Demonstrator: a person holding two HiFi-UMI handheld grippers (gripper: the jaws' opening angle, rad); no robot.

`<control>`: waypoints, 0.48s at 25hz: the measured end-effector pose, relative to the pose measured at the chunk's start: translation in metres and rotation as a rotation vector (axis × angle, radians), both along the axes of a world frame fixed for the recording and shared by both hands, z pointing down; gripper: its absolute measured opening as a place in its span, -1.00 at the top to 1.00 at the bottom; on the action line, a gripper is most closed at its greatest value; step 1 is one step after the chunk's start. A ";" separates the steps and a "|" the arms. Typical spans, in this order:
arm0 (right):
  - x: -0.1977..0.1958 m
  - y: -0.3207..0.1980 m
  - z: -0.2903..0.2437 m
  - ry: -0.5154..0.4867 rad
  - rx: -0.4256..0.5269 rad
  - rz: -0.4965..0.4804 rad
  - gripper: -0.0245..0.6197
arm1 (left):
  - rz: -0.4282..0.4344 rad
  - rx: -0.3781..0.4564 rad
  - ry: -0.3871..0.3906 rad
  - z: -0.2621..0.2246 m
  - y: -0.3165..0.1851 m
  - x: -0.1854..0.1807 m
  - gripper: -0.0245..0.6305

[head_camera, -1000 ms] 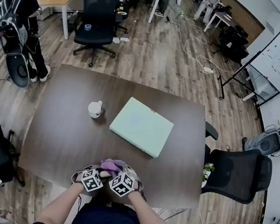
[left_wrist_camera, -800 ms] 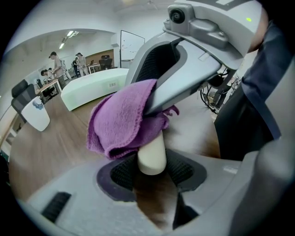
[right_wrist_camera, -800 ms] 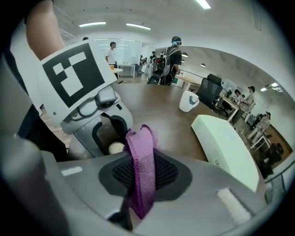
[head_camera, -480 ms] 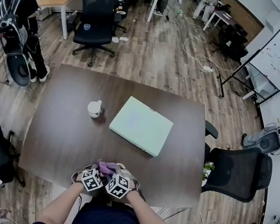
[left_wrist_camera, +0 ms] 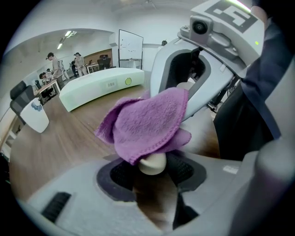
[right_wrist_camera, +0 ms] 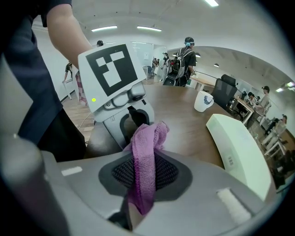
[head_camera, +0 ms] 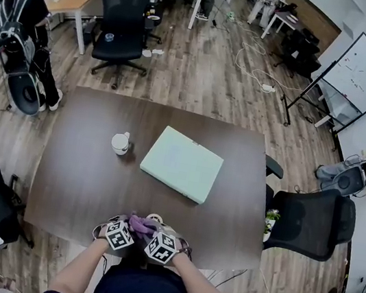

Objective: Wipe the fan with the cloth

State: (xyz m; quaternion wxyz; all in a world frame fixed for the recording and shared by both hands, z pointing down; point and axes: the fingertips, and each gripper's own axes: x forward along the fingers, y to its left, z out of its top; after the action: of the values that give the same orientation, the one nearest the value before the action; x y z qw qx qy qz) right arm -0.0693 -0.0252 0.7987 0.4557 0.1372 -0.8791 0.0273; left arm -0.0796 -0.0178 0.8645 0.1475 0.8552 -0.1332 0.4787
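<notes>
At the table's near edge my two grippers meet. My left gripper (head_camera: pixel 129 225) is shut on the small cream fan (left_wrist_camera: pixel 153 163), whose pale rounded part shows between the jaws; a white ring of the fan (head_camera: pixel 155 218) peeks out beside the cloth. The purple cloth (head_camera: pixel 141 224) is pinched in my right gripper (head_camera: pixel 149 231) and drapes over the fan's top. In the left gripper view the cloth (left_wrist_camera: pixel 147 122) hides most of the fan. In the right gripper view my right gripper (right_wrist_camera: pixel 143 177) clamps a fold of the cloth (right_wrist_camera: pixel 144 152) that reaches the left gripper's jaws.
A light green box (head_camera: pixel 181 163) lies in the middle of the dark brown table (head_camera: pixel 81 174), with a white mug (head_camera: pixel 120 143) to its left. Office chairs stand at the right (head_camera: pixel 309 223) and at the far side (head_camera: pixel 124 18). A person (head_camera: pixel 27 19) stands at the far left.
My right gripper has shifted a little sideways and rolled, dragging the cloth across the top of the fan. The left gripper and the fan have stayed where they were.
</notes>
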 end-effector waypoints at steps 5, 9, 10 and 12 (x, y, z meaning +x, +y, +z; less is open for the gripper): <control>0.009 0.001 -0.001 -0.014 -0.012 0.027 0.67 | 0.006 -0.001 -0.006 -0.001 -0.001 0.000 0.34; 0.015 -0.001 -0.003 -0.026 -0.031 0.070 0.67 | 0.013 -0.006 -0.011 -0.002 0.000 -0.001 0.34; 0.018 -0.001 -0.003 -0.032 -0.036 0.083 0.67 | 0.014 -0.006 -0.011 -0.002 0.000 -0.001 0.34; 0.025 -0.002 -0.002 -0.043 -0.047 0.112 0.67 | 0.013 -0.006 -0.010 -0.002 0.001 0.000 0.34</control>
State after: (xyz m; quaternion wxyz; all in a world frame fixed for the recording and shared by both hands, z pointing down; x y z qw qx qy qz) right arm -0.0442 -0.0271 0.7971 0.4375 0.1749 -0.8787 0.0767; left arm -0.0798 -0.0167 0.8628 0.1461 0.8531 -0.1270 0.4845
